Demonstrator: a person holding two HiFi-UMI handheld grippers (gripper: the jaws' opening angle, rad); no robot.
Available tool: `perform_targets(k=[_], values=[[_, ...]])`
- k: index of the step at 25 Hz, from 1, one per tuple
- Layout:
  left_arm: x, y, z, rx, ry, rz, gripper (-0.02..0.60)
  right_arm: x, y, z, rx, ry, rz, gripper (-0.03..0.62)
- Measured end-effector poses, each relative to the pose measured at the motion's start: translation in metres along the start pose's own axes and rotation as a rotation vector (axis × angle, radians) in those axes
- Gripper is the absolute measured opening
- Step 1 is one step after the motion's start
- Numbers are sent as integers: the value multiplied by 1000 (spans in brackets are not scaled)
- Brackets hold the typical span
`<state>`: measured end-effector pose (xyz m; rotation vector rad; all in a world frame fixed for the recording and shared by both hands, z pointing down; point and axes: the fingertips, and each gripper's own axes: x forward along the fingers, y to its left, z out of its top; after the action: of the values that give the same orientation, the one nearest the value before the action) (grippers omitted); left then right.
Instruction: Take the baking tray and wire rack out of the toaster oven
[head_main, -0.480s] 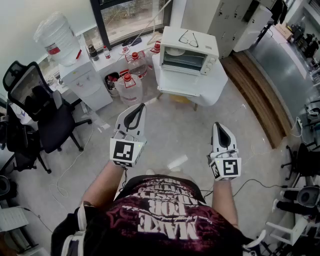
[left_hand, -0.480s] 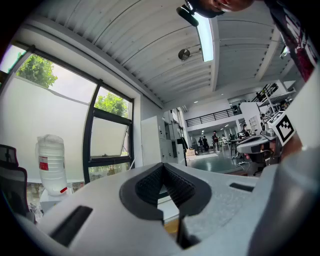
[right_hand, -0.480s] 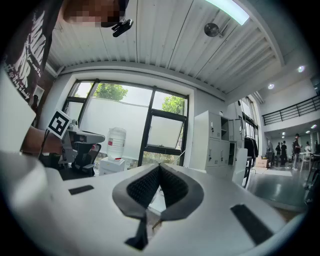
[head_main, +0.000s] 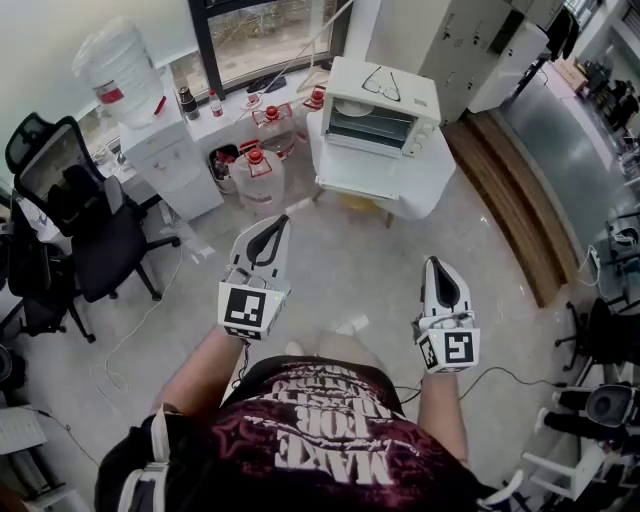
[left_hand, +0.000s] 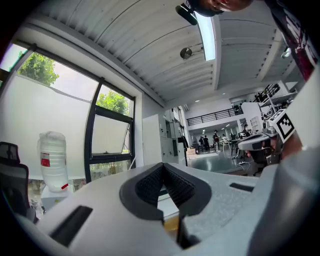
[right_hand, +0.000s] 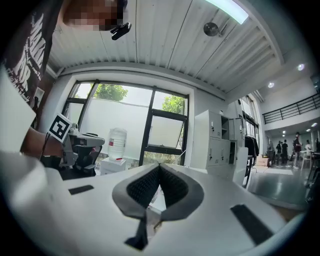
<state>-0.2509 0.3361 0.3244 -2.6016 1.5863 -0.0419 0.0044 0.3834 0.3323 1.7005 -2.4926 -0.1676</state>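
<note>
Looking down in the head view, we are seeing the toaster oven (head_main: 375, 115) sitting on a white table (head_main: 400, 185) ahead, its contents too small to tell, well apart from the left gripper (head_main: 280, 222) and right gripper (head_main: 433, 265). In the left gripper view, we are finding the jaws clenched together, nothing between them. In the right gripper view, we are noting the same: jaws meeting, empty.

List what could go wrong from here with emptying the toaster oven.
1. Eyeglasses lie on top of the toaster oven; jolting it could knock them off.
2. The left gripper and right gripper both have their jaws closed; arriving like that, they may shove rather than grasp.
3. Water jugs stand on the floor beside the oven's table; a foot could catch them.
</note>
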Motion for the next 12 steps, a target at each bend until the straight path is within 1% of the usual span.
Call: perform_targets(k=[7, 12], values=[[20, 2, -16, -6, 29, 9, 5, 13, -16, -21, 17, 26, 2, 2], [42, 5, -20, -59, 15, 18, 6, 29, -30, -35, 26, 50, 20, 2]])
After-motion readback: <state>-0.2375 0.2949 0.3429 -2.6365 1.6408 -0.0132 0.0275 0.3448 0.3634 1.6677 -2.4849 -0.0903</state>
